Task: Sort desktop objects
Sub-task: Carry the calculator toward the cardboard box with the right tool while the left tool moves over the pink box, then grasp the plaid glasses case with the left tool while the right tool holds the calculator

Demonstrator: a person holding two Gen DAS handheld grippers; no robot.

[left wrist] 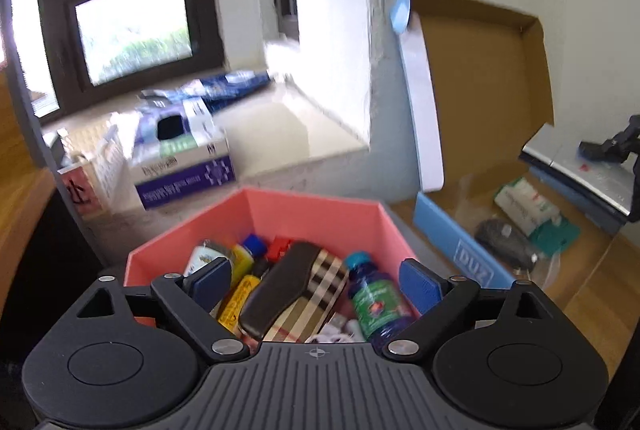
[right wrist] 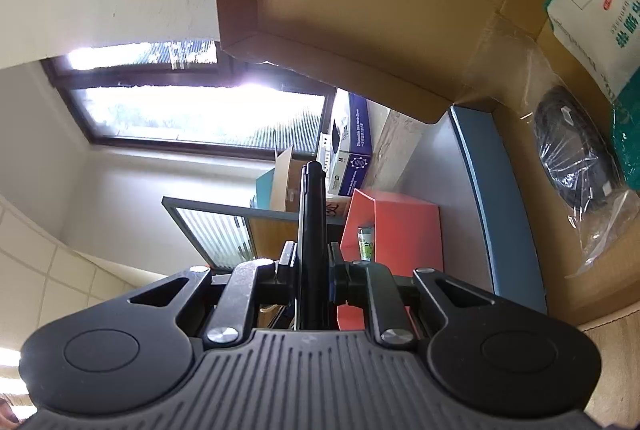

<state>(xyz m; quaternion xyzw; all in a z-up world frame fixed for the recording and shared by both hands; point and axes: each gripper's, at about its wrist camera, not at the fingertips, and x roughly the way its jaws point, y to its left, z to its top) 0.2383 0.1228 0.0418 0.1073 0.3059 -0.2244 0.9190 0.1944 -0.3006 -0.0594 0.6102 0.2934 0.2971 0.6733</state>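
Observation:
My left gripper (left wrist: 316, 284) is open and empty, just above a pink hexagonal bin (left wrist: 312, 208). The bin holds a plaid glasses case (left wrist: 296, 298), a blue-capped bottle (left wrist: 376, 300), yellow tubes (left wrist: 240, 294) and other small items. My right gripper (right wrist: 312, 262) is rolled sideways and shut on a thin black flat device (right wrist: 310, 230), held edge-on. The pink bin also shows in the right wrist view (right wrist: 400, 230). In the left wrist view the right gripper (left wrist: 612, 146) shows at the far right, over a silver flat object (left wrist: 580, 174).
An open cardboard box (left wrist: 480, 78) with a blue front wall holds a white-green packet (left wrist: 532, 206) and a bagged black cable (left wrist: 504, 240); they also show in the right wrist view (right wrist: 592, 30) (right wrist: 576, 158). Glove boxes (left wrist: 184, 166) stand on the windowsill.

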